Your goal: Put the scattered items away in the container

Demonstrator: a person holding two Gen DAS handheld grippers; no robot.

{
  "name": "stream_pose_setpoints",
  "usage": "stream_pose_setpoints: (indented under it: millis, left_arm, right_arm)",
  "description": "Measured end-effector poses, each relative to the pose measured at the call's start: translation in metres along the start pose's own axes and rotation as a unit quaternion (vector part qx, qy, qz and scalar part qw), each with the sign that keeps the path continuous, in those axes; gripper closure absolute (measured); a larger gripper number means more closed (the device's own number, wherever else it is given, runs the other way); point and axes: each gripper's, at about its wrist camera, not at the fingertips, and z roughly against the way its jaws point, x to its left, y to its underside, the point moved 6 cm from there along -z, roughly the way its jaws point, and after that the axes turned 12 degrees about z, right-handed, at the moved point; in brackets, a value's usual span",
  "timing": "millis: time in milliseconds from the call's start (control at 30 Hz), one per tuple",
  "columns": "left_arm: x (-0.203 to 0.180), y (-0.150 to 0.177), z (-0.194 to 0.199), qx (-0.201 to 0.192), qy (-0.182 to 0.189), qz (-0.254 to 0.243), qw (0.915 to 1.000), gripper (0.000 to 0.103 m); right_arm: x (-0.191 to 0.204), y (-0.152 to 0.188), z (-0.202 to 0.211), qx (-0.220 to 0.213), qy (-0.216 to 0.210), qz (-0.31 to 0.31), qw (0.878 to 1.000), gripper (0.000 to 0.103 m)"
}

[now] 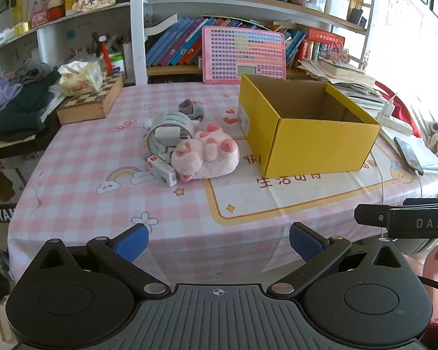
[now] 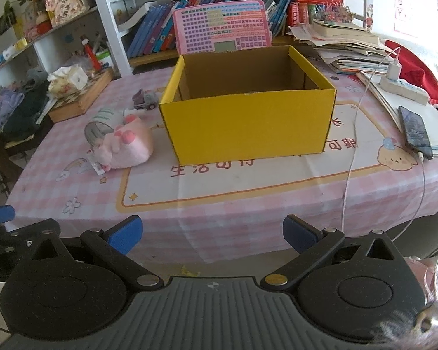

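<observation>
An open yellow cardboard box (image 1: pixel 318 143) (image 2: pixel 248 128) stands on the pink checked tablecloth (image 1: pixel 81 157) (image 2: pixel 248 192); I see nothing inside it. To its left lie a pink plush toy (image 1: pixel 207 153) (image 2: pixel 125 145), a roll of clear tape (image 1: pixel 169 131) (image 2: pixel 97 128), a small white carton (image 1: pixel 162 170) (image 2: pixel 96 166) and a toy truck (image 1: pixel 192 109) (image 2: pixel 144 99). My left gripper (image 1: pixel 219 242) is open and empty at the table's near edge. My right gripper (image 2: pixel 213 236) is open and empty, facing the box.
A wooden chess box (image 1: pixel 90 102) with a tissue pack (image 1: pixel 80 78) sits at the back left beside clothes (image 1: pixel 20 108). A phone (image 2: pixel 416 131), cable (image 2: pixel 350 160), power strip (image 2: pixel 403 87) and paper stacks (image 2: pixel 350 46) lie right. Bookshelves and a pink board (image 1: pixel 243 55) stand behind.
</observation>
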Motion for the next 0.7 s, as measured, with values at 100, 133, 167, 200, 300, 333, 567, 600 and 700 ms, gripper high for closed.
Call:
stream_pose_setpoints:
  millis: [100,133,167,200,300,333,567,600,700]
  left_arm:
    - [0.002,0.001,-0.003,0.008,0.0,0.002,1.0,0.0]
    - [0.002,0.002,-0.004,0.01,0.0,0.002,0.9999,0.0]
    - [0.002,0.002,-0.005,0.011,-0.001,0.003,0.9999,0.0]
    - [0.003,0.002,-0.006,0.012,-0.002,0.002,0.9999,0.0]
    - [0.0,0.001,-0.007,0.013,-0.008,-0.007,0.9999,0.0]
    - [-0.001,0.001,-0.007,0.012,-0.009,-0.011,0.9998,0.0]
    - [-0.005,-0.001,-0.007,0.008,-0.015,-0.029,0.9994,0.0]
    - [-0.005,-0.001,-0.008,0.01,-0.016,-0.03,0.9994,0.0]
    - [-0.008,0.0,-0.008,0.012,-0.004,-0.033,0.9994,0.0]
  right_arm:
    - [0.001,0.001,-0.003,0.005,0.008,0.003,1.0,0.0]
    - [0.001,0.001,-0.003,0.006,0.009,0.005,1.0,0.0]
    - [0.002,0.001,-0.003,0.006,0.01,0.008,1.0,0.0]
    - [0.003,0.001,-0.004,0.006,0.009,0.01,1.0,0.0]
    - [0.005,0.002,-0.005,0.004,-0.002,0.01,1.0,0.0]
    - [0.004,0.002,-0.006,0.004,-0.005,0.009,1.0,0.0]
    - [-0.002,0.006,-0.013,0.017,-0.007,-0.009,1.0,0.0]
    - [-0.002,0.006,-0.014,0.018,-0.007,-0.011,1.0,0.0]
    - [-0.004,0.007,-0.015,0.02,-0.005,-0.012,1.0,0.0]
